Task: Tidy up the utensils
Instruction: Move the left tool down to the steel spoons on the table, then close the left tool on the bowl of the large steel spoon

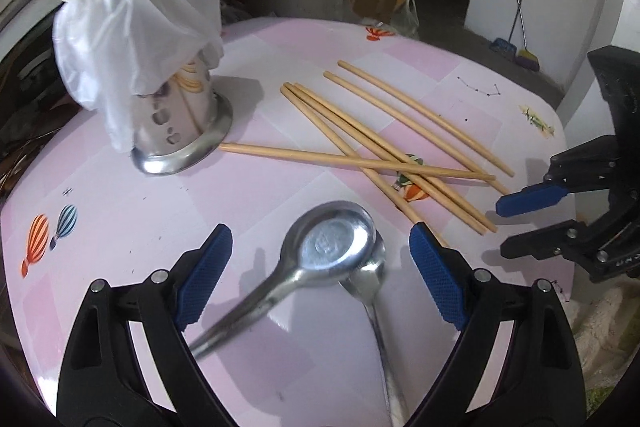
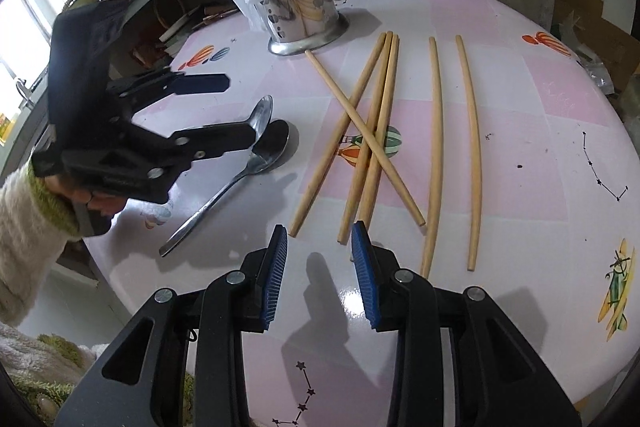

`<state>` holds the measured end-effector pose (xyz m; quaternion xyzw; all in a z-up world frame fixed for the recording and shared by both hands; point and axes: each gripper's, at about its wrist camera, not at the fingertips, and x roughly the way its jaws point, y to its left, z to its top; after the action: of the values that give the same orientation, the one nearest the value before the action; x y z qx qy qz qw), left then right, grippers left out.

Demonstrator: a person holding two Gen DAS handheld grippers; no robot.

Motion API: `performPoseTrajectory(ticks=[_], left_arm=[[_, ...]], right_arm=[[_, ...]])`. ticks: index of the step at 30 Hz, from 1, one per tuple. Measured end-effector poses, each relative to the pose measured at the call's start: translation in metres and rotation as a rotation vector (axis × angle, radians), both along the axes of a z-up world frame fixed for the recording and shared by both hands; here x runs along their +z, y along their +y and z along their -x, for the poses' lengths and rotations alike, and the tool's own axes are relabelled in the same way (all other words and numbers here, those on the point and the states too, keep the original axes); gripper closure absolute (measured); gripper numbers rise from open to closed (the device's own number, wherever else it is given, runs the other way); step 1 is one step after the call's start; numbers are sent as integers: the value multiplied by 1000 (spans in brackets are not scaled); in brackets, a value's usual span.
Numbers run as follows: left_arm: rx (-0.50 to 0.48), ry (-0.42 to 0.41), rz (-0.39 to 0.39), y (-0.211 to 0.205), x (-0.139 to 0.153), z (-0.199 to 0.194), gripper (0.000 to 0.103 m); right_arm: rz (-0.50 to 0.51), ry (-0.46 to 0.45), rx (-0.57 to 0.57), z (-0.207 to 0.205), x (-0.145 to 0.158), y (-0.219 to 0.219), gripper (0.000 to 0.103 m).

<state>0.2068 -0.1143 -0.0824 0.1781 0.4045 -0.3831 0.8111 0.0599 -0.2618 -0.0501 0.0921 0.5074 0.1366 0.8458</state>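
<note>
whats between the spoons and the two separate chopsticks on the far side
The crossed pile of four chopsticks lies between the spoons and that separate pair, clearest in the right wrist view.

Beside the perforated metal utensil holder (image 1: 188,131), polished and draped in thin, crinkled translucent white plastic (image 1: 136,27), lie matt, pale wooden chopsticks (image 1: 384,143). Nearer than the holder, two glossy steel spoons (image 1: 332,251) mirror the light on a smooth, shiny pink printed tablecloth (image 1: 120,211). The grippers' blue finger pads (image 1: 438,275) look like finely ribbed rubber on matt black plastic arms.
</note>
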Motion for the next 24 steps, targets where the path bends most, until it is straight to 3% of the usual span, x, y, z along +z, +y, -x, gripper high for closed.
performPoseTrajectory(ticks=[4, 16, 24], left_arm=[[-40, 17, -21, -6, -9, -6, 18], [-74, 78, -26, -14, -26, -17, 40], [-73, 95, -18, -13, -27, -20, 43]], right_arm=[[-4, 4, 1, -5, -1, 0, 70], [-16, 17, -6, -11, -5, -4, 70], [-24, 19, -12, -11, -6, -5, 70]])
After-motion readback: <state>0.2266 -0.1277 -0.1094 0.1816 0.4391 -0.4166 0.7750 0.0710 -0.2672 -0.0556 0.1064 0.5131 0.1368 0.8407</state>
